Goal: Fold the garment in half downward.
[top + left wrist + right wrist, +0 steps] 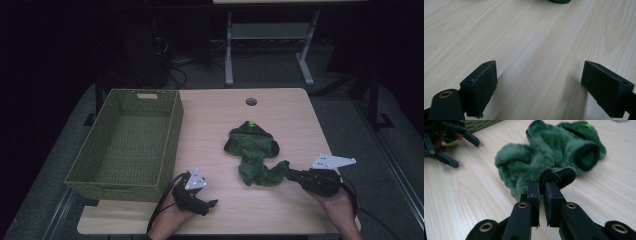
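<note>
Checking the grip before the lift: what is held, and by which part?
The right gripper pinches the green garment by a black cuff; the left gripper holds nothing.

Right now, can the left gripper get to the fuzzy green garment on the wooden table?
Probably yes. The left gripper stands open, with bare wooden table between it and the fuzzy green garment, whose cuff the right gripper pinches.
</note>
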`<state>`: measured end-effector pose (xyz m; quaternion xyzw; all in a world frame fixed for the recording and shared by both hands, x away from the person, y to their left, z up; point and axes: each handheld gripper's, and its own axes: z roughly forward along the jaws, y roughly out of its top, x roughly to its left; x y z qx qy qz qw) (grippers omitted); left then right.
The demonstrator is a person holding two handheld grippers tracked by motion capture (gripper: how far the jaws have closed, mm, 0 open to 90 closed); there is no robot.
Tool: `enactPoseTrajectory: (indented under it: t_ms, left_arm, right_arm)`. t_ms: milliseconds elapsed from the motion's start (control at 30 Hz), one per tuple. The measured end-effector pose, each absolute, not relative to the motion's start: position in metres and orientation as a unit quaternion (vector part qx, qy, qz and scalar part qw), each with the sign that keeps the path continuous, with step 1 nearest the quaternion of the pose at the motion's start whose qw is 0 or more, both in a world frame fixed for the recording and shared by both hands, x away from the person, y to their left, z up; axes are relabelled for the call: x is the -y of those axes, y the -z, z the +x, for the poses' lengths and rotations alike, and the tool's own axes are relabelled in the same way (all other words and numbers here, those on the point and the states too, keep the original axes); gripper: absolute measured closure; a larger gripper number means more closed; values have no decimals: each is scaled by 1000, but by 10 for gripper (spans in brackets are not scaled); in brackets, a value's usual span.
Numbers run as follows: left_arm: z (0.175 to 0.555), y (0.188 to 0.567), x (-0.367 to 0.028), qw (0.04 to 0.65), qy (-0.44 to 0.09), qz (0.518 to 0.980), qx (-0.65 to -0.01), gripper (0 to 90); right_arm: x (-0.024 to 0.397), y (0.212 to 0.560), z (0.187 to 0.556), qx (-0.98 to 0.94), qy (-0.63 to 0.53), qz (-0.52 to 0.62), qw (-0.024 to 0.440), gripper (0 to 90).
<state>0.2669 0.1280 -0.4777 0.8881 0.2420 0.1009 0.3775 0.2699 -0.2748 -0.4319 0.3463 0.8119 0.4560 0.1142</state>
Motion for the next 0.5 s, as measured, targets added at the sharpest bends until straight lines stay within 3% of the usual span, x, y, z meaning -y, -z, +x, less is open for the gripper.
enactPoseTrajectory:
  t_ms: [500]
  left_arm:
    - [267,478,-128,378,-102,888,-243,129]
  right_arm:
    - [236,409,295,-823,-469,297,117,825]
